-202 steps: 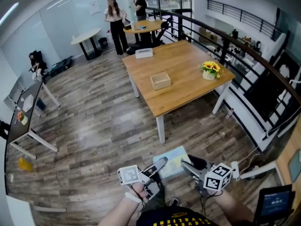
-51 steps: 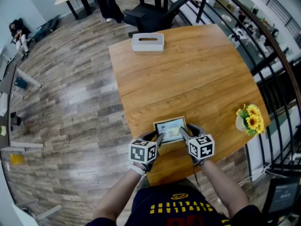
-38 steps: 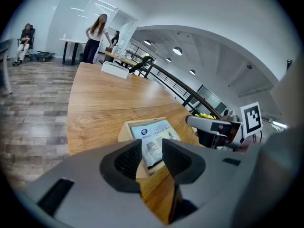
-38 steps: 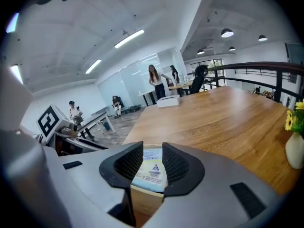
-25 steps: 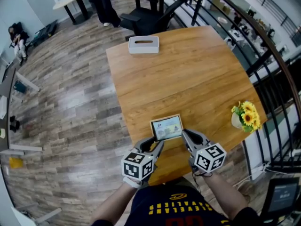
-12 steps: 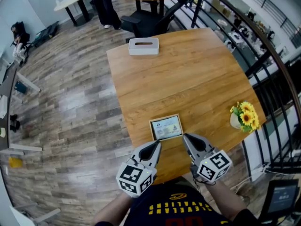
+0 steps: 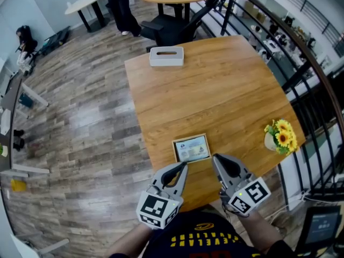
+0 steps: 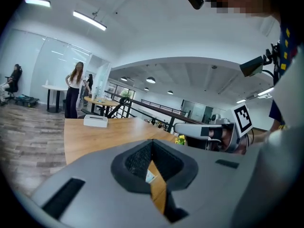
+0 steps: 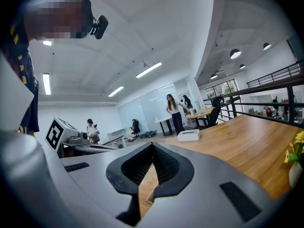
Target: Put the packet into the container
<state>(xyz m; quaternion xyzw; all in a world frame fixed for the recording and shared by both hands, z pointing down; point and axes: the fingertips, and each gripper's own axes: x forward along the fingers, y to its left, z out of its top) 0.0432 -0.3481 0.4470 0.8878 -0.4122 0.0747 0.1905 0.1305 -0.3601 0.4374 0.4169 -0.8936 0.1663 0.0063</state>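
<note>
A shallow wooden container (image 7: 191, 148) sits near the table's front edge in the head view. The pale printed packet (image 7: 192, 147) lies flat inside it. My left gripper (image 7: 182, 167) hangs just in front of the container's left corner, apart from it, jaws shut and empty. My right gripper (image 7: 216, 158) hovers in front of the right corner, also shut with nothing between its pads. In the left gripper view the shut jaws (image 8: 152, 144) hide most of the table, and the right gripper (image 8: 204, 131) shows beside them. The right gripper view shows its own jaws (image 9: 152, 146) shut.
The wooden table (image 7: 215, 90) carries a white box (image 7: 166, 56) at its far side and a vase of yellow flowers (image 7: 279, 136) at the right edge. A black railing (image 7: 301, 63) runs along the right. A person (image 7: 119, 4) stands beyond the table.
Both grippers have drawn back from the container's near edge toward me and risen. The left jaws, slightly apart a second ago, are now shut. The packet stays in the container.
</note>
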